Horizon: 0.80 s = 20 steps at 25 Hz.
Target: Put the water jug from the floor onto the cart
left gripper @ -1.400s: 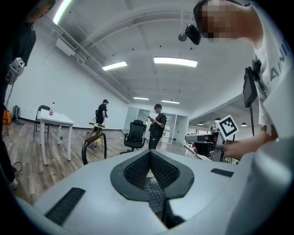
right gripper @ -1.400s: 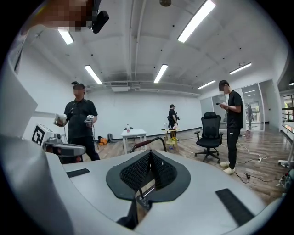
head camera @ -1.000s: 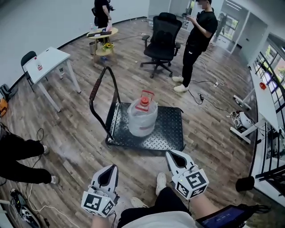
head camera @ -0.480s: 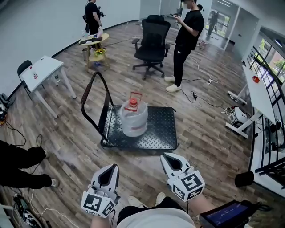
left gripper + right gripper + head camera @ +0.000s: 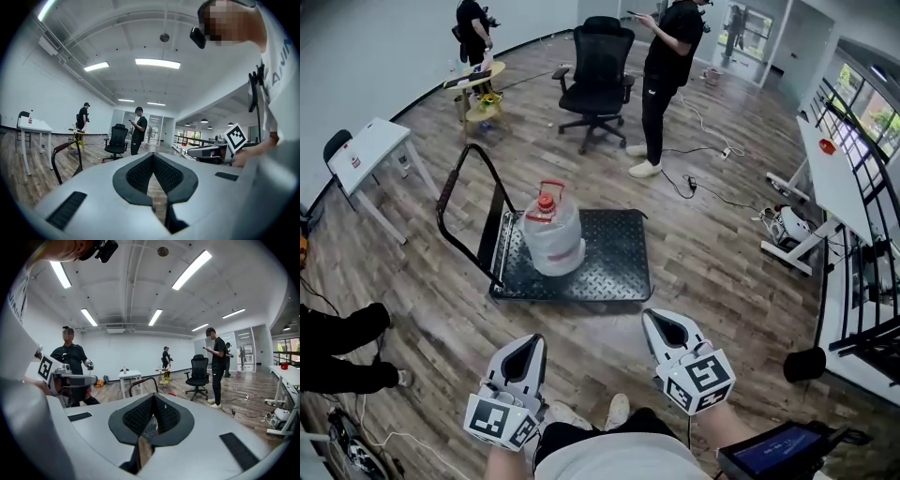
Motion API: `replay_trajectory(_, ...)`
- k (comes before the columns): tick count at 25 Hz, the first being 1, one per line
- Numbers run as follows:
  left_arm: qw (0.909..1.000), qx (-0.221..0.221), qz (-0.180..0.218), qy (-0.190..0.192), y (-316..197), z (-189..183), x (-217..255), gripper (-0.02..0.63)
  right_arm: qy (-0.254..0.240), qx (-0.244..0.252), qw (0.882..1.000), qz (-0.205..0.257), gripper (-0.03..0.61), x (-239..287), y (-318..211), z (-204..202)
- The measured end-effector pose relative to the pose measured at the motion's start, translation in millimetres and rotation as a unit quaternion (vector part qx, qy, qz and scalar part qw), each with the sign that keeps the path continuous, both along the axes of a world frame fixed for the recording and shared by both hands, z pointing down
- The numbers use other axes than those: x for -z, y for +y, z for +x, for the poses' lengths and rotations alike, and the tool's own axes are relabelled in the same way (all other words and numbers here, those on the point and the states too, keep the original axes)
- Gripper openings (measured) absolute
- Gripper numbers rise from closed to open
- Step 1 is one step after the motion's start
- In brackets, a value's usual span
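1. The jug (image 5: 553, 239) is seen upright on the cart (image 5: 614, 272), at the end of the black ribbed deck next to the handle (image 5: 459, 197). Its red cap and red carrying loop are turned upward.
2. The cart is stood on a wooden floor (image 5: 722, 281), with its handle raised at the left end as the head view shows it.
3. The left gripper (image 5: 528, 349) is held on the near side of the cart, well apart from the deck's near edge and pointed toward it. In the left gripper view its jaws are pressed together at the tips, and nothing is gripped.
4. The right gripper (image 5: 661, 323) is held on the same near side, opposite the deck's end away from the handle, and is also apart from the cart. In the right gripper view its jaws are clenched tip to tip, with nothing between them.
5. A pale, glinting shape is glimpsed through the hollow behind the right gripper's pads. It may be the jug, but the opening is too cramped for this to be told.
6. Beyond the cart a black chair (image 5: 595, 66) is seen, with a person (image 5: 667, 66) in black stood just beside it.
7. Off the cart's handle end, well apart, a white table (image 5: 361, 155) is placed.
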<state>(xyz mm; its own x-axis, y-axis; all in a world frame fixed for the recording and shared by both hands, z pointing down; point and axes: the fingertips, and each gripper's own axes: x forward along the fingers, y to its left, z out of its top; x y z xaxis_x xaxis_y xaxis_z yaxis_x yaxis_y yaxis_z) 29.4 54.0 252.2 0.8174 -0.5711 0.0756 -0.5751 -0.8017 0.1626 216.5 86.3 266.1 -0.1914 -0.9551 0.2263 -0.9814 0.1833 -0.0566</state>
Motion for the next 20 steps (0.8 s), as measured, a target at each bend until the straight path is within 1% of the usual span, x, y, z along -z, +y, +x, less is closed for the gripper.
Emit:
replay_trajectory(4,1.0,-0.006,-0.007,0.001,6.9,17.7,-4.1,-0.002,-0.007,-0.009,1.0,-0.005,0.001,-5.6,7.9,18.3)
replay_trajectory(9,0.9996,-0.028,-0.008,-0.004,7.5,34.8,-6.0,-0.002,-0.012,-0.035,0.999,-0.003,0.001,-1.4,12.0,36.2)
replay_trajectory(13,0.9993,-0.038,-0.005,-0.003,0.0,32.2,-5.1,-0.002,-0.014,-0.048,0.999,-0.006,0.0,-3.0,11.1,33.9)
replay_trajectory(20,0.9992,-0.039,-0.01,0.001,-10.4,9.0,-4.4,-0.002,-0.012,-0.048,0.999,-0.008,0.0,-2.8,3.3,9.0)
